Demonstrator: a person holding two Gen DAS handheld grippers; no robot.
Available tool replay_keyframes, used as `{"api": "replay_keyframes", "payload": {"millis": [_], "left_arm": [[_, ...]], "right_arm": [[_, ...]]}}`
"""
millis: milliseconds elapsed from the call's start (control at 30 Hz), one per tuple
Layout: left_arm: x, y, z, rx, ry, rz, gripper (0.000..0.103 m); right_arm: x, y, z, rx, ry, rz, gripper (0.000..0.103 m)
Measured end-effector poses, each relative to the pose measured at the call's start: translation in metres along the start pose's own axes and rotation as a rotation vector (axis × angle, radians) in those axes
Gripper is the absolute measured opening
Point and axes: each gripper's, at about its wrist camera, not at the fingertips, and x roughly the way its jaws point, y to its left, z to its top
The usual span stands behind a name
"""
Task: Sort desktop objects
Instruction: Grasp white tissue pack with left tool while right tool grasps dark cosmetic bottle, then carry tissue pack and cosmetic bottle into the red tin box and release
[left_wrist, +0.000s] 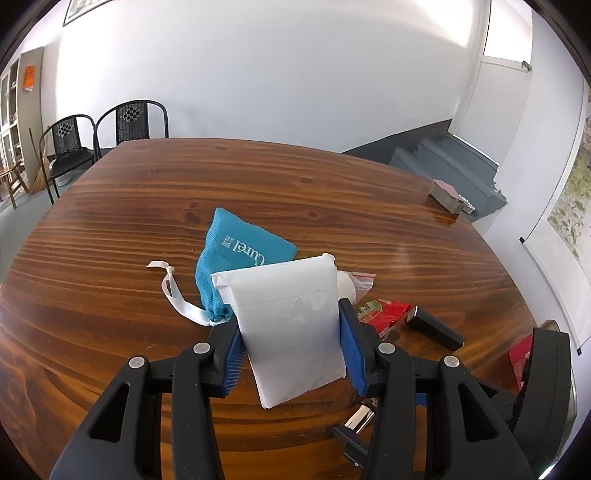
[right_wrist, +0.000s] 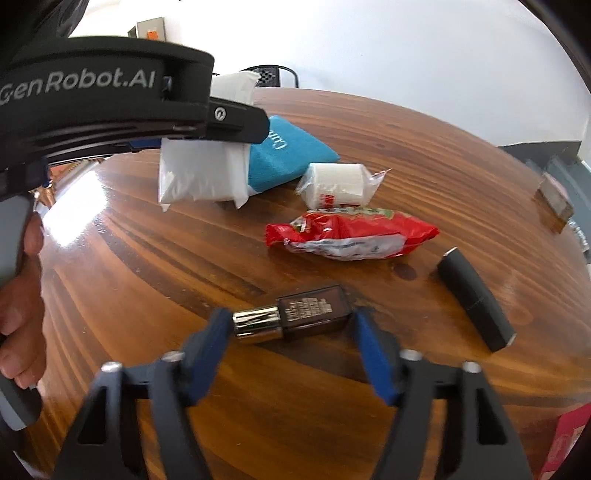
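My left gripper (left_wrist: 290, 325) is shut on a white paper packet (left_wrist: 295, 332), held upright above the wooden table (left_wrist: 110, 258). In the right wrist view that packet (right_wrist: 199, 173) hangs under one of the left gripper's fingers (right_wrist: 240, 122). A dark bottle with a silver cap (right_wrist: 295, 317) lies flat on the table. My right gripper (right_wrist: 291, 321) straddles it lengthwise, one blue pad at each end with a thin gap showing. Behind lie a blue Curel pouch (right_wrist: 288, 155), a white roll in a clear bag (right_wrist: 336, 182), a red snack packet (right_wrist: 351, 236) and a black tube (right_wrist: 476, 299).
A white ribbon (left_wrist: 173, 291) trails from the blue pouch (left_wrist: 240, 254). A small block (left_wrist: 448, 195) sits at the table's far right edge. A pink-red box (right_wrist: 569, 439) shows at the lower right. A person's hand (right_wrist: 22, 314) grips the left handle. Two black chairs (left_wrist: 129, 122) stand beyond the table.
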Motion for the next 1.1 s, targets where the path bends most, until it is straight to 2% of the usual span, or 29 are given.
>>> {"api": "replay_keyframes", "payload": {"millis": [300,633,900,1100], "left_arm": [[-0.004,-0.002,0.002,0.003,-0.010,-0.009,0.050],[-0.007,-0.017,-0.003,0.033,-0.008,-0.029,0.050],[-0.005,-0.040,-0.011,0.076,0.015,-0.070,0.050],[-0.005,-0.066,-0.021,0.135,0.030,-0.103,0.050]], "right_arm": [[-0.017,-0.015,-0.013,0.099,-0.022,-0.009,0.065],[-0.068,-0.029,-0.038,0.194,-0.121,-0.067,0.065],[-0.117,-0.052,-0.071,0.293,-0.224,-0.222,0.066],[-0.162,-0.072,-0.094,0.385,-0.312,-0.298,0.065]]}}
